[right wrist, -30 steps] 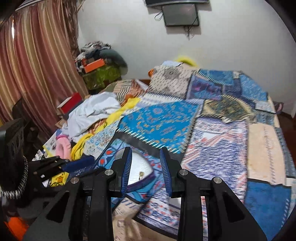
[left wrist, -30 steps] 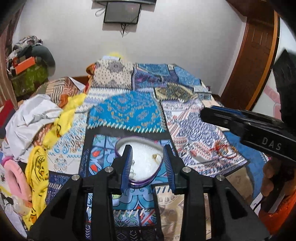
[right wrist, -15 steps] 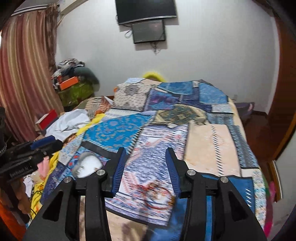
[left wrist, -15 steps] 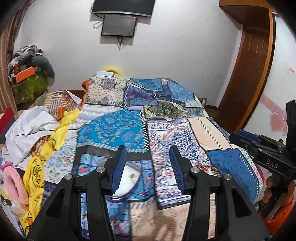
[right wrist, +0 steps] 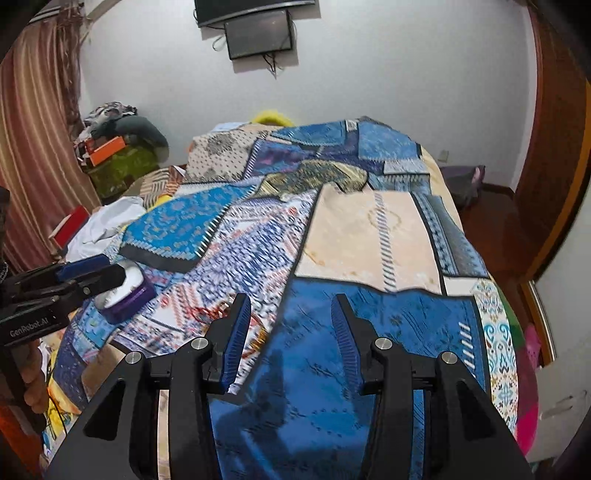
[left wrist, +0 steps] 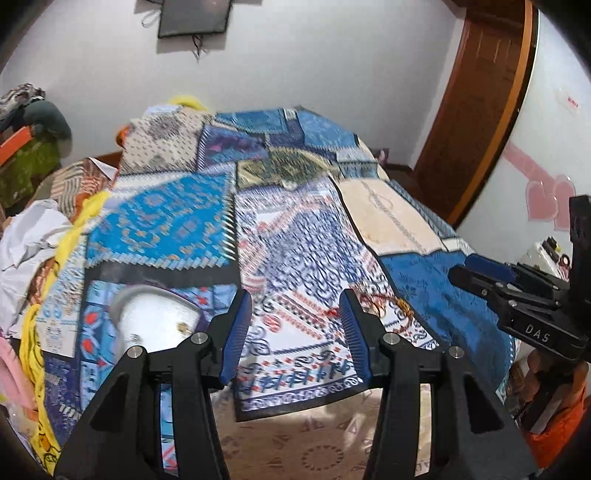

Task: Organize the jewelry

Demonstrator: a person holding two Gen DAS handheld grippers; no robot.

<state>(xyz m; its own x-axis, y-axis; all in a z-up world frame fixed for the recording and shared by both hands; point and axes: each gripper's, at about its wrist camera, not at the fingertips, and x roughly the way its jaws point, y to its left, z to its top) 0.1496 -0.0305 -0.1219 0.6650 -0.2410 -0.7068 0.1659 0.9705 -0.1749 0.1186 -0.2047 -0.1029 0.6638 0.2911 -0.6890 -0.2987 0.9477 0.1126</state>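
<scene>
The bed (left wrist: 399, 229) is covered with patchwork cloths. The jewelry box (left wrist: 155, 317) lies open at the left, so pieces can drop in. The bangles (left wrist: 384, 304) lie loose just beyond the left claw (left wrist: 297, 334), which is released and empty; the right claw (right wrist: 288, 339) too.

Patchwork bedspread (left wrist: 303, 236), wall screen (right wrist: 258, 34), curtain (right wrist: 33, 155)

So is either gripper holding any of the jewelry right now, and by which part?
Nothing is held. The left gripper and the right gripper are both open and empty. The red and gold bangles lie on the bedspread, untouched.
</scene>
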